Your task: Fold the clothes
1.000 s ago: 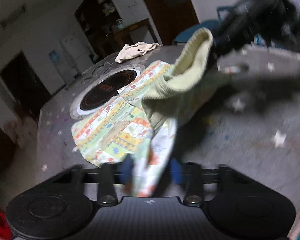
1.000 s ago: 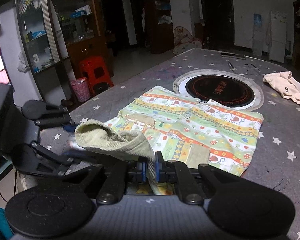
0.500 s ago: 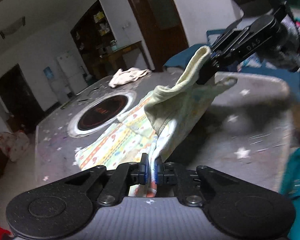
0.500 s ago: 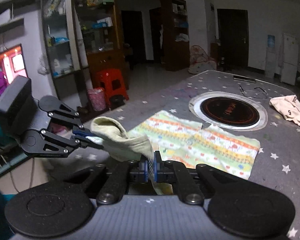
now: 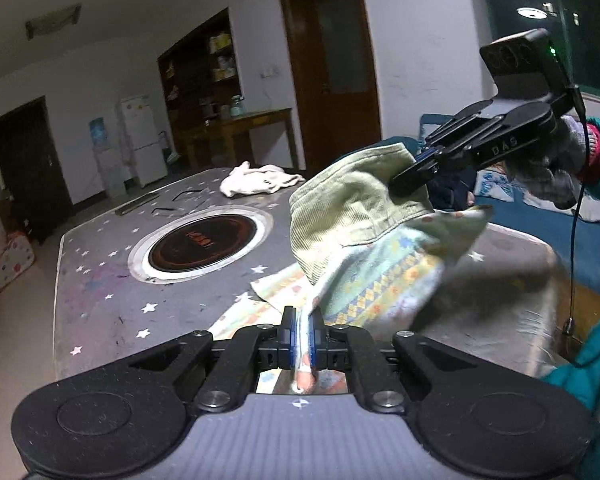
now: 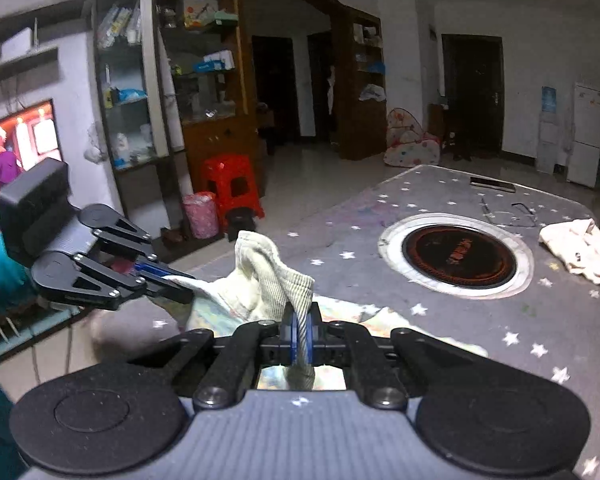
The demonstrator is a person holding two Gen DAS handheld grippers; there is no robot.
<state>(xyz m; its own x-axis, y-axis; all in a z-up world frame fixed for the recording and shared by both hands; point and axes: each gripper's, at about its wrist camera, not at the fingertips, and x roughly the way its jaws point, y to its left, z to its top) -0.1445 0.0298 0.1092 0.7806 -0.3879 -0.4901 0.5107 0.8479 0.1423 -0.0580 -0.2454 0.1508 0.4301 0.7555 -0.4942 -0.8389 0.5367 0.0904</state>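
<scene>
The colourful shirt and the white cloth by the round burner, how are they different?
The colourful shirt is patterned with a green corduroy lining; the white cloth is plain cream. The shirt is partly lifted off the table, pinched by the left hand-held gripper and the right hand-held gripper; the cloth lies crumpled and untouched at the far side, beyond the round burner. The shirt looks bigger. Both are soft fabric.

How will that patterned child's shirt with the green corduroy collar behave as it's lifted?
Probably floppy: the patterned child's shirt with the green corduroy collar sags between the left gripper and right gripper. Likely light, since thin pinches hold it. Its trailing hem may drag on the table.
</scene>
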